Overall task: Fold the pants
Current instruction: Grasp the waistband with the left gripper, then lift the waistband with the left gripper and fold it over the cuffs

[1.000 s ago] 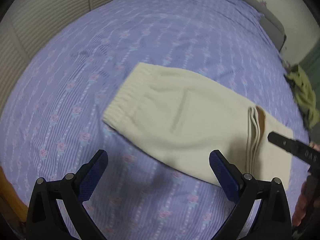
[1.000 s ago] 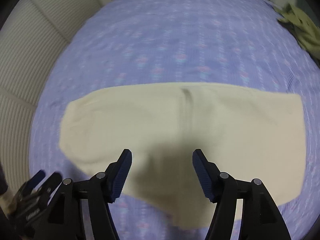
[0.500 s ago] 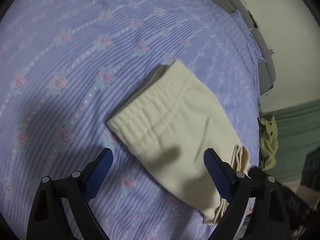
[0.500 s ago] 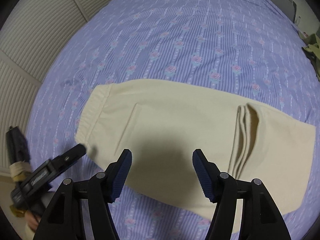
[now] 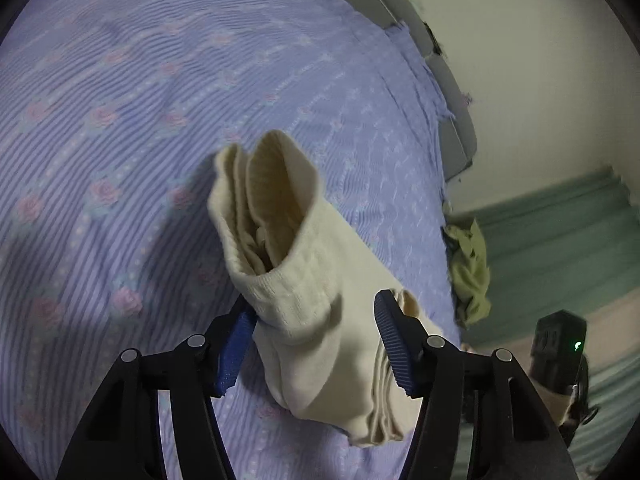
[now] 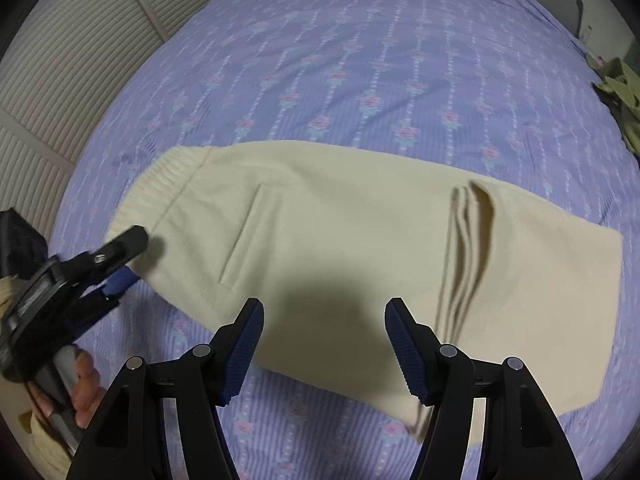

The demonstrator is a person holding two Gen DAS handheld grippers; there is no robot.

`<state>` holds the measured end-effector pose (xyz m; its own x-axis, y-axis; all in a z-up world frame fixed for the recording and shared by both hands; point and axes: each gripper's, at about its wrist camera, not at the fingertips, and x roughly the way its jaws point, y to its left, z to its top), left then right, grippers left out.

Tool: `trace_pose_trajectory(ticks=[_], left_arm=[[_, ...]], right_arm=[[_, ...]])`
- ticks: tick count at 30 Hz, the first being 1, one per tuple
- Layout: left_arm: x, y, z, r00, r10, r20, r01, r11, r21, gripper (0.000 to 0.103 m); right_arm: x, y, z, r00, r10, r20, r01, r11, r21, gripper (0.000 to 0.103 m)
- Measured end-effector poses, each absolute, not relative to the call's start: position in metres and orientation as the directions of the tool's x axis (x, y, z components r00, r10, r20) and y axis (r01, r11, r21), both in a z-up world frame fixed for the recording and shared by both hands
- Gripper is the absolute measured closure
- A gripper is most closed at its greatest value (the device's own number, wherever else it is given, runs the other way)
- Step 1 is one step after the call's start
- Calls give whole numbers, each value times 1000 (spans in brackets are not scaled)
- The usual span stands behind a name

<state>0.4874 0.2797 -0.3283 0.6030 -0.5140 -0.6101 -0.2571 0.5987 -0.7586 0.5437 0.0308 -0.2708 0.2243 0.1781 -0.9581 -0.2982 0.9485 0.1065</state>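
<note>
Bed: purple flowered sheet (image 6: pixel 360 60), cream pants (image 6: pixel 340 248) lying folded across it.
Left gripper (image 5: pixel 316 344): jaws been closing around the pants' waistband corner, pads not clamping yet.
Right gripper (image 6: pixel 324 344): hovering agape over the pants' middle, grabbing nothing.

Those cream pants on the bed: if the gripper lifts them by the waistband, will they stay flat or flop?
Probably flop. The cream pants look like soft knit: the waistband, now between the left gripper pads as its jaws close, already bunches. The folded leg layers lie loose, so they may slide apart. They seem light; the bedsheet hardly dents.
</note>
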Motion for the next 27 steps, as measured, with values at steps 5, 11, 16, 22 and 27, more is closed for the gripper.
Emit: trace_pose_trajectory(ticks=[5,11,16,22,27], left_arm=[[518,275,-388,455,-488,-745,-454,593,-665,36],[533,267,-376,442,-374,-815,-561,594,-577,57],[522,249,-316,495,-303,-814,-506,661,-554,77],[514,200,-234,573,-172,-801,-358,827,-434,77],[509,152,-188,610,-93,-787,-248,921,-300,77]], right_arm=[[547,9,-271,236,136,-962,-233,969,79,39],[542,-14,-272,244,77,-967,-188,982,31,39],[535,-40,-261,262,121,-957,-166,983,79,39],[528,-99,-234,351,150,-924,-113,987,117,39],[542,-136,-241,351,145,-925,-78,989,125,39]])
